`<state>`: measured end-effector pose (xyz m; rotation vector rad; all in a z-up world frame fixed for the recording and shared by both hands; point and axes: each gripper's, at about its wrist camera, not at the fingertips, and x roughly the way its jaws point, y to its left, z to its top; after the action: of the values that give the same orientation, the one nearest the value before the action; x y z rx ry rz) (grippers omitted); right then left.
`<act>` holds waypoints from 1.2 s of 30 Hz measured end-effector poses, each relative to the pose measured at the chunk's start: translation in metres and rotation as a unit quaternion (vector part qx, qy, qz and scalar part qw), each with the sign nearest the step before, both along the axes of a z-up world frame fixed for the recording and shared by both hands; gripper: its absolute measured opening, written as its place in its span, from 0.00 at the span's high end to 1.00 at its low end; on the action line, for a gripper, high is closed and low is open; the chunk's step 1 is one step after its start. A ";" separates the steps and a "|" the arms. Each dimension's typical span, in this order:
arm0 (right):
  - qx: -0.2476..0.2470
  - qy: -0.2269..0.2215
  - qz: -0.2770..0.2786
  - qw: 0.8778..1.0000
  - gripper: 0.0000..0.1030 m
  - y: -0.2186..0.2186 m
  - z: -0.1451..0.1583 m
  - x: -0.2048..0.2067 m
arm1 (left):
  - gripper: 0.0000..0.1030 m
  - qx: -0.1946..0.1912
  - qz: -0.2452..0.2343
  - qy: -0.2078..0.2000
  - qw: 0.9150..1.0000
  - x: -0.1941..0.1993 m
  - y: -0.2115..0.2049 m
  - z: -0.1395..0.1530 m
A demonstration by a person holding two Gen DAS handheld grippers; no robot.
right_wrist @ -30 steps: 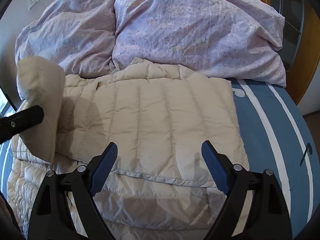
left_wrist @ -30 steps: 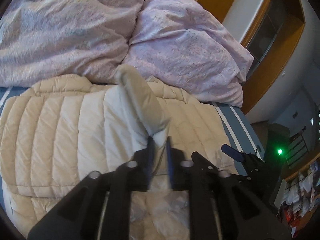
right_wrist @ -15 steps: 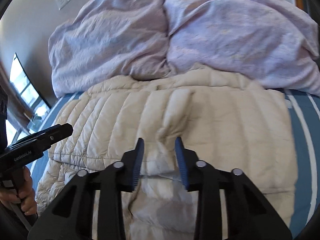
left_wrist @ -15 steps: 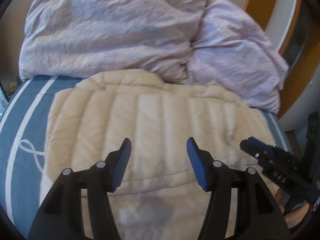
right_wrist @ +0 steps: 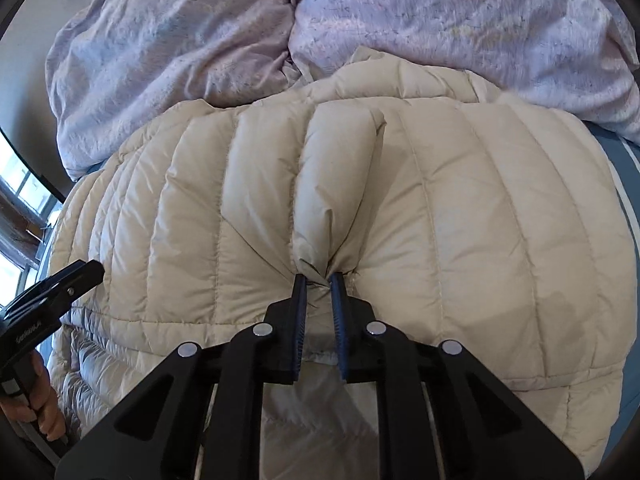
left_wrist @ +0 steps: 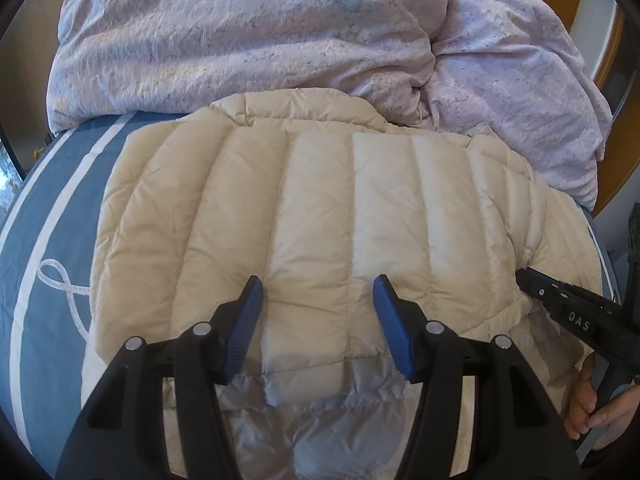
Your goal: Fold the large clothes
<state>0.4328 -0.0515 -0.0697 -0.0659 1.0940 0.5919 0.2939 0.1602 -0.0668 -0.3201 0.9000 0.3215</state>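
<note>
A beige quilted down jacket [left_wrist: 320, 208] lies spread on the bed, its sleeves folded over the body. My left gripper [left_wrist: 318, 292] is open and empty, hovering just above the jacket near its lower edge. My right gripper [right_wrist: 319, 280] is shut on the end of a folded sleeve [right_wrist: 336, 176] that lies down the middle of the jacket [right_wrist: 480, 240]. The right gripper's black body shows at the right edge of the left wrist view [left_wrist: 572, 312], and the left gripper's body at the left edge of the right wrist view [right_wrist: 48, 296].
A crumpled lilac duvet [left_wrist: 260, 32] is heaped at the head of the bed, touching the jacket's collar. The blue sheet with white stripes [left_wrist: 44, 216] shows to the left. A wooden door frame [left_wrist: 612, 64] stands at the right.
My left gripper let go of the sleeve, opened and drew back to the left. My right gripper moved in from wide open and shut on the sleeve end.
</note>
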 end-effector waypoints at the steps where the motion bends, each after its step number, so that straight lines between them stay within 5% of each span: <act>1: 0.000 0.002 0.001 1.000 0.85 0.000 0.001 0.000 | 0.44 0.004 -0.001 0.000 1.000 -0.002 -0.002 0.002; 3: -0.002 0.005 0.002 1.000 0.74 -0.002 0.004 -0.001 | 0.44 0.012 -0.002 -0.001 1.000 -0.009 -0.004 0.005; 5: 0.004 0.011 -0.001 1.000 0.34 -0.008 0.011 -0.004 | 0.40 0.023 0.000 -0.003 1.000 -0.019 -0.006 0.010; 7: 0.012 -0.007 -0.003 1.000 0.19 -0.019 0.024 -0.015 | 0.31 0.037 0.006 -0.005 0.999 -0.034 -0.007 0.014; 13: -0.006 -0.026 0.005 1.000 0.18 -0.060 0.050 -0.057 | 0.18 0.070 0.009 -0.003 0.997 -0.102 -0.014 0.020; 18: -0.040 -0.026 -0.006 0.999 0.18 -0.118 0.057 -0.095 | 0.17 0.090 0.016 0.015 0.996 -0.174 -0.017 0.012; 30: -0.029 0.056 -0.066 0.996 0.18 -0.239 0.025 -0.146 | 0.18 -0.001 0.042 0.019 0.999 -0.280 -0.009 -0.023; 36: 0.004 0.082 -0.067 0.994 0.30 -0.258 0.015 -0.164 | 0.31 -0.025 0.034 0.016 0.999 -0.294 -0.016 -0.033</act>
<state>0.2691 -0.3091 -0.0544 0.0645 1.2452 0.4878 -0.0003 0.1447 -0.0995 -0.3940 0.9311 0.3685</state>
